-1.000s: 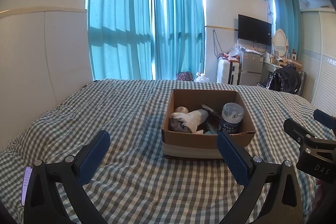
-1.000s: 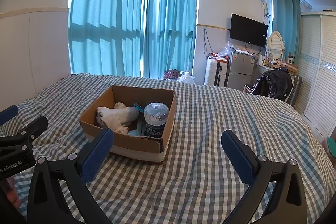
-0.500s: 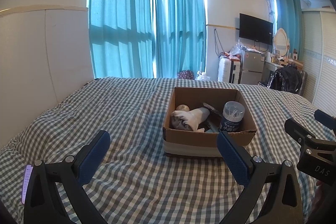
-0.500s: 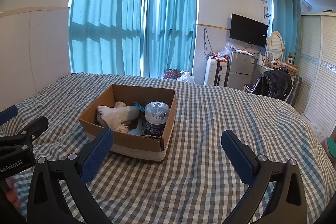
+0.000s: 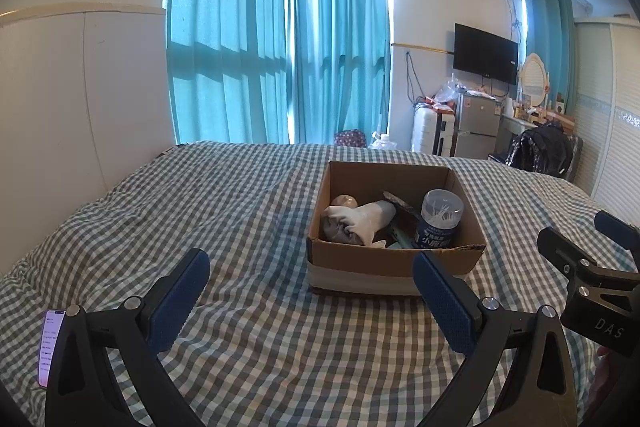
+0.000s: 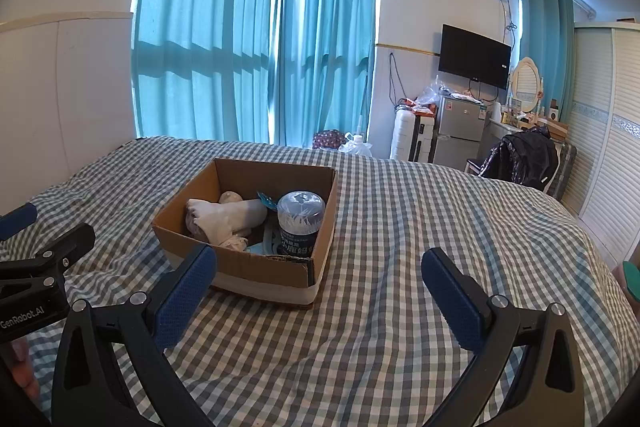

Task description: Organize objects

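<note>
A brown cardboard box [image 5: 394, 261] [image 6: 256, 263] sits on the checked bed. Inside lie a white and grey rolled cloth [image 5: 356, 221] [image 6: 224, 217], a round beige object [image 5: 345, 201], a blue-labelled jar of cotton swabs [image 5: 440, 219] [image 6: 301, 223] and a teal packet [image 6: 267, 200]. My left gripper [image 5: 310, 297] is open and empty, held above the bed in front of the box. My right gripper [image 6: 320, 291] is open and empty, in front of the box and to its right.
The checked bedspread [image 5: 240, 211] covers the whole bed. A phone [image 5: 50, 351] with a lit screen lies at the bed's near left. Teal curtains [image 5: 280, 59], a TV [image 5: 486, 53], a small fridge [image 6: 458, 131] and a chair with a black bag [image 6: 520, 159] stand beyond.
Both grippers stay open and empty. In the left wrist view the room and box have slid slightly down in the frame, so that gripper has shifted a little.
</note>
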{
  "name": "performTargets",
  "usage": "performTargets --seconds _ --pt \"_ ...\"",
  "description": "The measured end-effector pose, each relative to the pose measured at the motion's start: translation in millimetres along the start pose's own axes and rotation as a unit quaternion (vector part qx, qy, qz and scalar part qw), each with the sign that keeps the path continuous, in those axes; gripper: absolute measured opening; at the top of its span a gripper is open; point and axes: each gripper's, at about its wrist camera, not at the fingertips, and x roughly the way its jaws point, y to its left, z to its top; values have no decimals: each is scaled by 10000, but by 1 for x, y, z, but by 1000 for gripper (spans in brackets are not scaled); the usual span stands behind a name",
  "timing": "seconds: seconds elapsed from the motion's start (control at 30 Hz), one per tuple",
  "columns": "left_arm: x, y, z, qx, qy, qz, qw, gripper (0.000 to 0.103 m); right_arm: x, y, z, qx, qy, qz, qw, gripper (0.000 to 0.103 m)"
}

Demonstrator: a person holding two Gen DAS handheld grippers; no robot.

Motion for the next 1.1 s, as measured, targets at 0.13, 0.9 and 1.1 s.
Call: performTargets --seconds 0.13,0.9,1.1 --pt "0 1 -1 8 -10 13 10000 103 0 1 0 3 -3 -2 10000 103" --pt "-1 1 1 20 8 61 10000 103 1 5 -1 -4 32 24 10000 103" --pt "-1 1 0 37 20 54 10000 103 2 6 -1 -3 43 51 10000 103"
